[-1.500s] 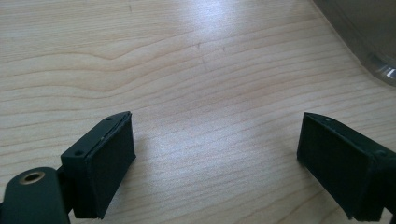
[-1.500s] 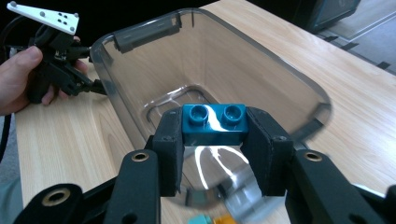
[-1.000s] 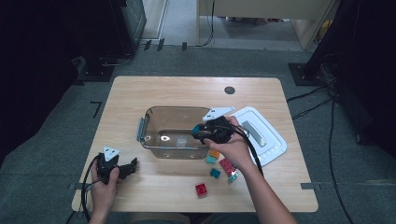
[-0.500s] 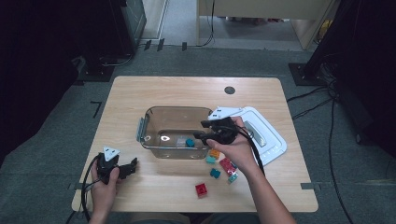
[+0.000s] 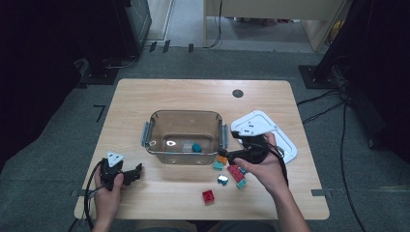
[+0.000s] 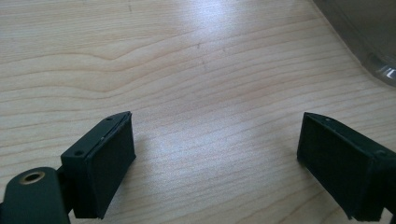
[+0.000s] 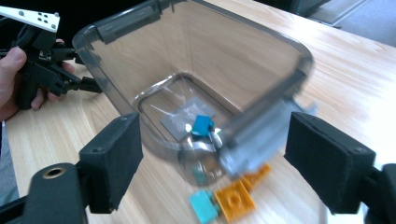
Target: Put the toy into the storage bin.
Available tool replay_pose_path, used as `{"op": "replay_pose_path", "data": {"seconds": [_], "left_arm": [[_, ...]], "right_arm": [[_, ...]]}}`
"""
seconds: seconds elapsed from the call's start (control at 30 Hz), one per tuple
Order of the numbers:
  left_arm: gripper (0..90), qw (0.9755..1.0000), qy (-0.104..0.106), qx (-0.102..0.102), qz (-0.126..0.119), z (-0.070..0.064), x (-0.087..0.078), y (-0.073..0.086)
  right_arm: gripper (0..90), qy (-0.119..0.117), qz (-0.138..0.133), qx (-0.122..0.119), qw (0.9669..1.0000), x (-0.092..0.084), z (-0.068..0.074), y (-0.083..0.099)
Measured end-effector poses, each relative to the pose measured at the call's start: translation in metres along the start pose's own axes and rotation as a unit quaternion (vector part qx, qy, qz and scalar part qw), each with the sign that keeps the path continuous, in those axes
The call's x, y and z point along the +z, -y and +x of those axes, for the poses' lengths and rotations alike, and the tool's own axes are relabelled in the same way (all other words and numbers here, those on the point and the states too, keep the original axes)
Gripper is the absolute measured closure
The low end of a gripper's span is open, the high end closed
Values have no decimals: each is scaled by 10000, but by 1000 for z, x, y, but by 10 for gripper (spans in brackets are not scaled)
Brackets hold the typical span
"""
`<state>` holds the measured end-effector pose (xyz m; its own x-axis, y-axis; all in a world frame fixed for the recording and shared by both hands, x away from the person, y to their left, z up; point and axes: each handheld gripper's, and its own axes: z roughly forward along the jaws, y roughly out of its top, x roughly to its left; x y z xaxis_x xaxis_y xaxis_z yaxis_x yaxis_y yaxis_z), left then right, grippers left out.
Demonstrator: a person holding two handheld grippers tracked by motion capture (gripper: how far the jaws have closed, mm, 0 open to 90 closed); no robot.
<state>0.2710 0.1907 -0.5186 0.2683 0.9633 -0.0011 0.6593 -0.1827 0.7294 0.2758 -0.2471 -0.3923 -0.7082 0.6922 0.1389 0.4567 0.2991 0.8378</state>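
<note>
The left gripper (image 5: 138,170) lay near the table's (image 5: 145,96) front-left corner, its jaws spread wide over bare wood and holding nothing. To its right stood the clear plastic container (image 5: 186,116), with one teal block (image 5: 197,147) lying on its floor. Right of the container's near corner hovered the right gripper (image 5: 223,155); its jaws had just been opening and stood wide apart with nothing between them. The step in hand seemed to be gathering the loose blocks into the container, with one in and the rest yet to go. The next move would likely call for bringing the right gripper down on one of the loose blocks, perhaps the orange block (image 5: 222,159) nearest it, and closing squarely across its sides. The high view laid out the red block (image 5: 208,195) and the white lid (image 5: 261,126) beyond the hand. The right gripper view showed the container's wall, blurred, close ahead of the jaws, and the teal block (image 7: 202,123) inside. The left gripper view gave wood grain and a corner of the container (image 6: 369,42).
</note>
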Motion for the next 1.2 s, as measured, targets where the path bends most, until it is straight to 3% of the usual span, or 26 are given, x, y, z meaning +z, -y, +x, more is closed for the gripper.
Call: {"op": "replay_pose_path", "data": {"seconds": [0.23, 0.37, 0.53, 0.6, 0.9, 1.1, 1.2], "left_arm": [[110, 10000, 0, 5, 5, 0, 0, 0], [110, 10000, 3, 9, 10, 0, 0, 0], [110, 10000, 5, 6, 6, 0, 0, 0], [110, 10000, 6, 7, 6, 0, 0, 0], [110, 10000, 5, 7, 6, 0, 0, 0], [110, 10000, 5, 7, 6, 0, 0, 0], [110, 10000, 6, 7, 6, 0, 0, 0]], "right_arm": [[147, 172, -167, 180, 9996, -20, -8, 31], [148, 236, -74, 244, 9994, -22, -10, 48], [150, 55, -49, 275, 9996, -15, -7, 67], [155, -120, -73, 299, 9995, -11, -4, 72], [217, -636, 183, 126, 9977, 20, 25, 93], [267, -941, 341, -87, 9949, 35, 47, 103], [289, -1179, 462, -229, 9917, 42, 56, 108]]}}
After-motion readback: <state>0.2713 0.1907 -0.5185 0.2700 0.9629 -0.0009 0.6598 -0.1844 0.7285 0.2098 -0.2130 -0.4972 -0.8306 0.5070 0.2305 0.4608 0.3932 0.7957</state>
